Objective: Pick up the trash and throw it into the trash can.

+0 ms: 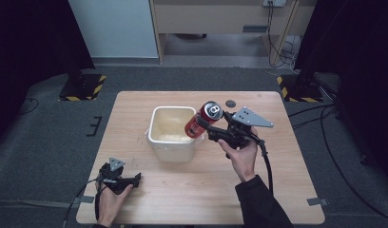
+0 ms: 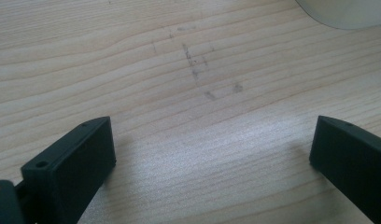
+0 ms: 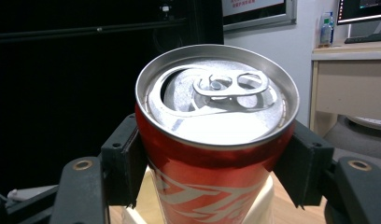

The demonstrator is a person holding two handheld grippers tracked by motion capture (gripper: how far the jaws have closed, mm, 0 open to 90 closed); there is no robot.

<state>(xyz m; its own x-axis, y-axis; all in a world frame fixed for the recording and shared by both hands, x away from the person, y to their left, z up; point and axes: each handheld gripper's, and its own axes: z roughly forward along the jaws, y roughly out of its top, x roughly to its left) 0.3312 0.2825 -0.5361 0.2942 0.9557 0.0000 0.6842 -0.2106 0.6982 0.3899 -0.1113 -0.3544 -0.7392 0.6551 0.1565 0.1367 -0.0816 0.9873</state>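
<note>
Tilting in mid-air, the red can (image 1: pixel 204 119) sits clamped between the jaws of the right hand-held gripper (image 1: pixel 207 124), its silver top with the pull tab facing up and toward two o'clock. It hangs over the three o'clock rim of the white tub (image 1: pixel 171 142), which stands mid-worktop (image 1: pixel 206 190). At about eight o'clock from the tub, well apart, the left hand-held gripper (image 1: pixel 136 177) rests on the wood, jaws spread wide with nothing between them.

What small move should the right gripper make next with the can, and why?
Probably lower the can into the tub. The right gripper clamps it, tilted, above the tub's right rim, and the tub looks open.
</note>
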